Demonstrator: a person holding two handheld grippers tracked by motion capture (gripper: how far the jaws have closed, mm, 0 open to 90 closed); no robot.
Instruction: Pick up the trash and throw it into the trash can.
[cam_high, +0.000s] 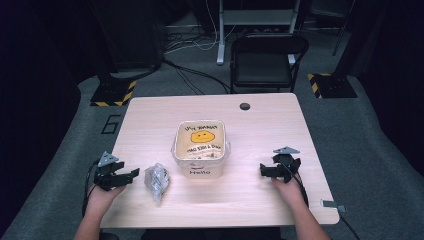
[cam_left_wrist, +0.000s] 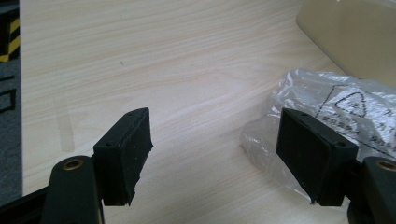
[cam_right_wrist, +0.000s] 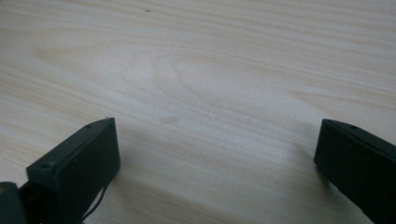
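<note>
- High view shows the left claw (cam_high: 131, 174) just to the left of a crinkly clear plastic bag (cam_high: 157, 182) on the worktop (cam_high: 260, 125).
- Left gripper view shows the two black pads (cam_left_wrist: 128, 149) apart with bare wood between them. The bag (cam_left_wrist: 336, 107) lies beside and partly behind the pad on the right side of that view. I cannot tell if it touches that pad. The claw is released and grasps nothing.
- The right claw (cam_right_wrist: 215, 163) is released too, with only wood under it. It sits well apart from the bag, on the other side of the tub (cam_high: 200, 148).
- The bag is not picked up yet. My guess is that it goes into the tub, so grabbing, lifting and dropping are all left to do.
- The bag is thin, shiny and wrinkled, with black print and a triangle mark.
- The tub is cream, square with round corners, with a yellow face inside and "Hello" on its side.
- The worktop is smooth, pale wood with wavy lines.
</note>
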